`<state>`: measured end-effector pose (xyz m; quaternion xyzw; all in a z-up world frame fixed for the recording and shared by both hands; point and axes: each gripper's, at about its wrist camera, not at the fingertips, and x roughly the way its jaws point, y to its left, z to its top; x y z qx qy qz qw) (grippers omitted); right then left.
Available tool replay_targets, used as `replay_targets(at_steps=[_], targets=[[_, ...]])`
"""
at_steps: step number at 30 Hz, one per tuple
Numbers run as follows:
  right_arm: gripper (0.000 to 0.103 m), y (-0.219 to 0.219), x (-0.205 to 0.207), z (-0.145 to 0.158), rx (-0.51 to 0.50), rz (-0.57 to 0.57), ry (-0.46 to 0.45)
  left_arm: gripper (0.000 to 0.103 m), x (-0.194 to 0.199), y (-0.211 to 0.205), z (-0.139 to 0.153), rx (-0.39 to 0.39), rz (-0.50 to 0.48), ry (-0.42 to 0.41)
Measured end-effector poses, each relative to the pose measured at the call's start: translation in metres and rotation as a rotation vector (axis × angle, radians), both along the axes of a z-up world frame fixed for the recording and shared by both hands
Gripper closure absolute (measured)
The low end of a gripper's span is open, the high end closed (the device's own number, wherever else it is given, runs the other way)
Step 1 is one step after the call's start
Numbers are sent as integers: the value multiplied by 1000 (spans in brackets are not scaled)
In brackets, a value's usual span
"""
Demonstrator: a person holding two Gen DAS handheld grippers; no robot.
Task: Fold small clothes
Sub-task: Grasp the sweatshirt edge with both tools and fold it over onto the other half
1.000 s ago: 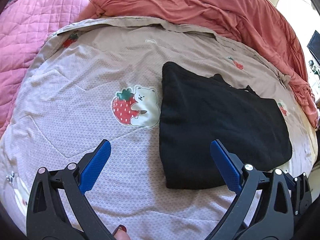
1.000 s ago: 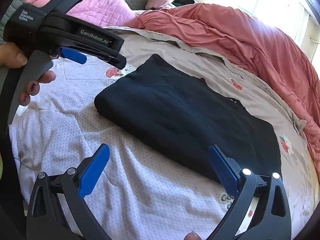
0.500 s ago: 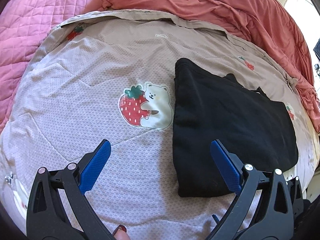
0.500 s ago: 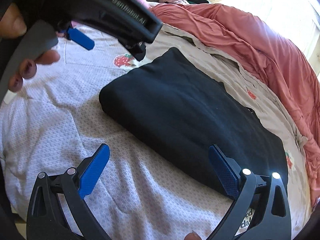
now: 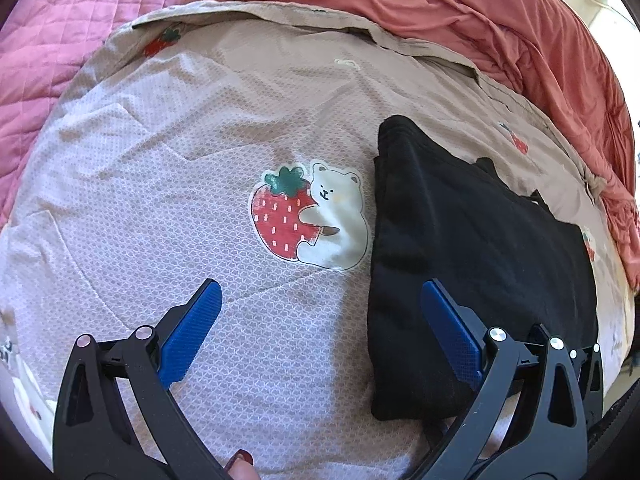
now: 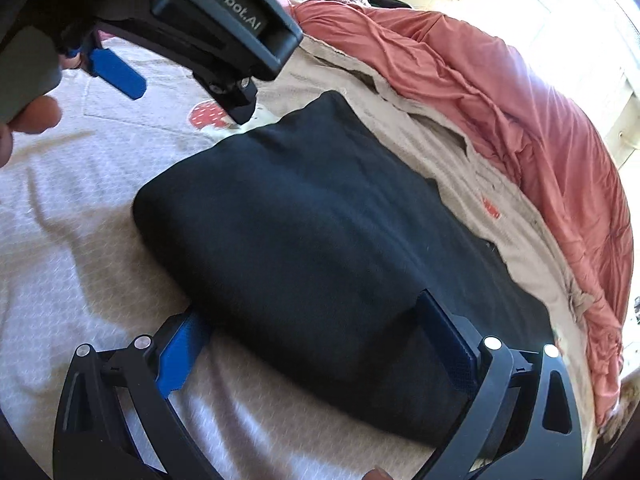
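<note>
Leftmost in the left wrist view, a pink quilted blanket (image 5: 52,40) borders the bed, whose grey-beige bedspread (image 5: 160,168) carries a strawberry-and-bear print (image 5: 310,216) near its middle. Below that print hovers the left gripper (image 5: 320,320), its jaws spread wide with nothing between them; its blue pads (image 5: 188,336) hang over bare bedspread, the right one over the near left edge of the garment. Just right of the print lies the folded black garment (image 5: 480,272), a flat rectangle resting on the bedspread, with a small flap of cloth sticking out along its far edge. Beyond it, a bunched salmon-red duvet (image 5: 480,20) runs along the far and right side of the bed.

From the right wrist view, a hand (image 6: 28,120) at the upper left holds the left gripper's black body above the bedspread (image 6: 60,220). The black garment (image 6: 320,240) fills the centre, and the right gripper (image 6: 316,344) sits low at its near edge, jaws spread, one blue pad at each side of the folded cloth without pinching it. The duvet (image 6: 520,120) lies to the right.
</note>
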<state>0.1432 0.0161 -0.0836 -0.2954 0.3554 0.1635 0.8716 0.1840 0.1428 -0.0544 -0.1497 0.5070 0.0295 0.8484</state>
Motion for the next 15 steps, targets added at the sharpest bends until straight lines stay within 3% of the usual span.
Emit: replay_targets(at_steps=[8, 11, 15], targets=[[7, 15, 11, 0, -59, 50, -89, 10, 5, 12, -10, -76, 52, 1], [39, 10, 18, 2, -7, 78, -44, 10, 9, 15, -16, -114, 62, 9], [69, -2, 23, 14, 78, 75, -21, 10, 10, 18, -21, -205, 62, -5]])
